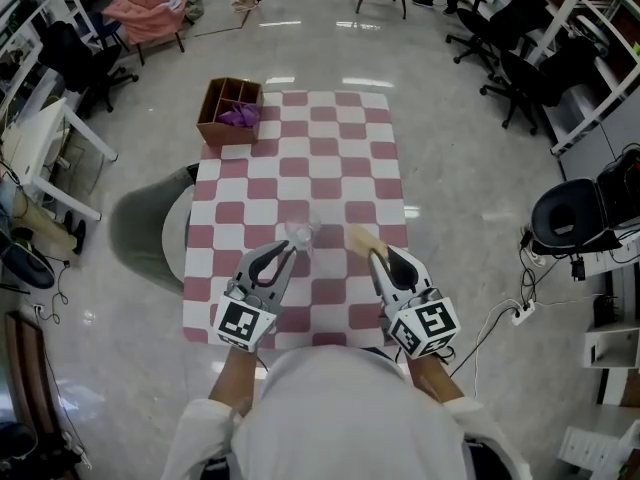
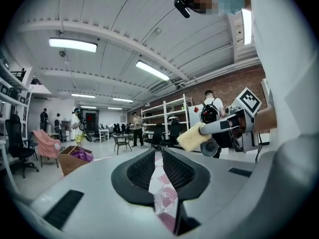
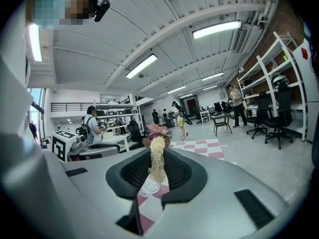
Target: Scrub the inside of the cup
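Checkered desk [image 1: 330, 158]. Compartmented cardboard box [image 1: 212, 118] at its far left corner, purple material [image 1: 240, 116] in one compartment. Left gripper [image 1: 291, 251] fingers closed on the clear plastic cup [image 1: 300, 235] near the desk's front. Right gripper [image 1: 377, 255] fingers clamp a yellow sponge [image 1: 362, 238] just beside the cup.

Clear cup [image 2: 164, 199] mostly hidden btwn left jaws; purple stuff [image 1: 238, 116] in box [image 1: 222, 134], maybe cloth, too small.

A red-and-white checked desk [image 1: 330, 158] carries a cardboard box [image 1: 230, 113] at eleven o'clock and a clear cup [image 1: 300, 235] toward six.
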Demonstrator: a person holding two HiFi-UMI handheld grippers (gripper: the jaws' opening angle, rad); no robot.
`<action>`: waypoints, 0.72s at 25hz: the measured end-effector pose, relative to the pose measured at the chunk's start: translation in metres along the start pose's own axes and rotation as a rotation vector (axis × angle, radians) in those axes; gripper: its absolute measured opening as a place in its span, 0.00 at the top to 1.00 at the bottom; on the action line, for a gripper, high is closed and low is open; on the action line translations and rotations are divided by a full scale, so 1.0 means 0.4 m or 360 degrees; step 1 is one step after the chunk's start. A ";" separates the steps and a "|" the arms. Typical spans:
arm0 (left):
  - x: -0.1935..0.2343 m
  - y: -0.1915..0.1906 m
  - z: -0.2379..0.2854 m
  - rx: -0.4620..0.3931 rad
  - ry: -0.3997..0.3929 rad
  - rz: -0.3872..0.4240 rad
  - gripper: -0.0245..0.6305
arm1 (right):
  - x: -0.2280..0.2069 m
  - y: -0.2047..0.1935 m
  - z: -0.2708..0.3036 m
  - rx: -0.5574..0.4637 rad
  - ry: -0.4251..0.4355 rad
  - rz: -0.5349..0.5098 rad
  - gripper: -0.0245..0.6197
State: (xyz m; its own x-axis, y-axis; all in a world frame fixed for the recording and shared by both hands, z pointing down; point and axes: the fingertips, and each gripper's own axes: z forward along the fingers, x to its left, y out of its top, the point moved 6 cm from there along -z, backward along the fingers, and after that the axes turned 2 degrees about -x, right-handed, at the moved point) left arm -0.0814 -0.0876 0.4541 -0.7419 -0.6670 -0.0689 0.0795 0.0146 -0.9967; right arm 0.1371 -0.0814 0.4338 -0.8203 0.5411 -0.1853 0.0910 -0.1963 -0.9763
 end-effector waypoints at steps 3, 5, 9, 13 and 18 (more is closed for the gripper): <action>0.009 -0.004 0.011 -0.0007 -0.0030 0.0016 0.90 | -0.004 -0.003 0.008 0.0001 -0.0005 -0.0004 0.83; 0.014 -0.009 0.019 -0.0010 -0.0052 0.0022 0.90 | -0.007 -0.003 0.014 0.0002 -0.0007 -0.0007 0.83; 0.032 -0.020 0.032 0.0009 -0.0091 -0.0004 0.58 | -0.005 -0.004 0.028 0.0012 -0.0005 -0.0007 0.83; 0.048 -0.042 0.042 0.0053 -0.0126 0.0025 0.56 | -0.004 -0.003 0.039 0.0026 -0.0002 -0.0012 0.83; 0.078 -0.076 0.053 0.0065 -0.0177 0.0014 0.47 | -0.010 -0.004 0.055 0.0038 -0.0002 -0.0009 0.83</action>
State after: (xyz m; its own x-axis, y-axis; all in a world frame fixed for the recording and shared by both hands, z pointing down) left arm -0.0928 -0.1244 0.4832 -0.6626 -0.7457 -0.0704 0.1146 -0.0080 -0.9934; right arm 0.1278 -0.1012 0.4385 -0.8213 0.5414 -0.1797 0.0731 -0.2125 -0.9744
